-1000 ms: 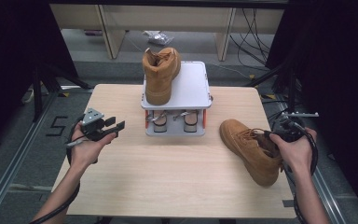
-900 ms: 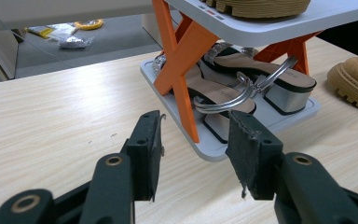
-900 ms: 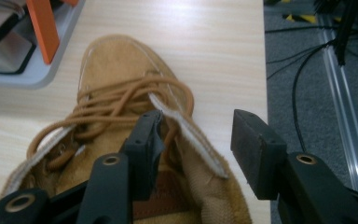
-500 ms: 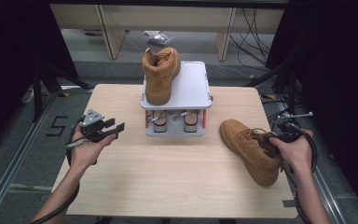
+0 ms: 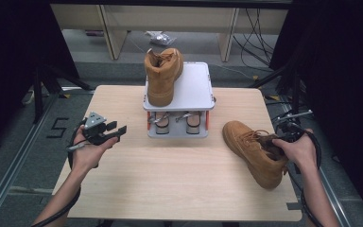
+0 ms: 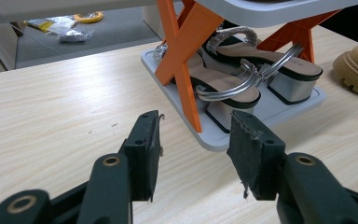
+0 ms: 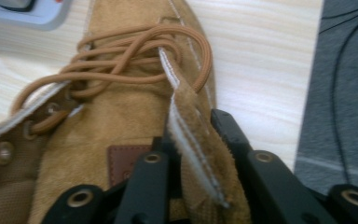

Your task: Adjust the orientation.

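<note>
The right hand-held gripper [image 7: 191, 154] is clamped on the collar edge of a tan boot [image 5: 255, 151], one jaw inside the opening and one outside. That boot lies at the right of the worktop [image 5: 170, 179], its toe pointing toward the small white shoe rack [image 5: 194, 87] (a second tan boot [image 5: 163, 75] stands on the rack's top, silver sandals [image 6: 242, 74] below). The left hand-held gripper [image 6: 193, 151] hovers open and empty above the worktop's left side, well apart from the held boot.
</note>
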A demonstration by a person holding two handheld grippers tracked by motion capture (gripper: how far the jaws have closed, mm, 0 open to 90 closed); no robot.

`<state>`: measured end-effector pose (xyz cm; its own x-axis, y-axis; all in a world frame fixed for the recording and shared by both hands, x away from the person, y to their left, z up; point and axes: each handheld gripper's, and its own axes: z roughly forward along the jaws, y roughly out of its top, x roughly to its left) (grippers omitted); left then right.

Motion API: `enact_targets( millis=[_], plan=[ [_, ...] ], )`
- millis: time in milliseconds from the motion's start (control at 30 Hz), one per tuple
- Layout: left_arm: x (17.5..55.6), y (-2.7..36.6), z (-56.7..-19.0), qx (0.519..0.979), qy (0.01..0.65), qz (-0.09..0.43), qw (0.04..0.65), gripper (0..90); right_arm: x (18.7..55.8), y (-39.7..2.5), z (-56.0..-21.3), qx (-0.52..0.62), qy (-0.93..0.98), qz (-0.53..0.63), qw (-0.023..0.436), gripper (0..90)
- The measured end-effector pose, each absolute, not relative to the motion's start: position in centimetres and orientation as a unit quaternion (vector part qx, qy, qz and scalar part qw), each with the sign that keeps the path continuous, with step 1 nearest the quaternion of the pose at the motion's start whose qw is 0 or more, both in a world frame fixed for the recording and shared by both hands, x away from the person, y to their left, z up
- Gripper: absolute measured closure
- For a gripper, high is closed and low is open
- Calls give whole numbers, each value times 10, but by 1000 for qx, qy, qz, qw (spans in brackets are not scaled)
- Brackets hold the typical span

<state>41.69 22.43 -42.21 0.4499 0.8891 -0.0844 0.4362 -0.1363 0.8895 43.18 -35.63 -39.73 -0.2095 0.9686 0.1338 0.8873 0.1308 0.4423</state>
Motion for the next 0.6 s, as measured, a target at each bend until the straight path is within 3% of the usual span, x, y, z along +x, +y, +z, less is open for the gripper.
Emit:
enact_targets(
  millis=[233,300,600],
  plan=[
    [417,224,-425,713,465,242,465,529,429,-355,-393,656,720,223,39,830],
    [417,224,-426,713,465,240,466,529,429,-356,-392,657,717,228,50,835],
    [417,227,-430,713,470,238,463,529,429,-358,-390,702,661,265,16,845]
  ],
)
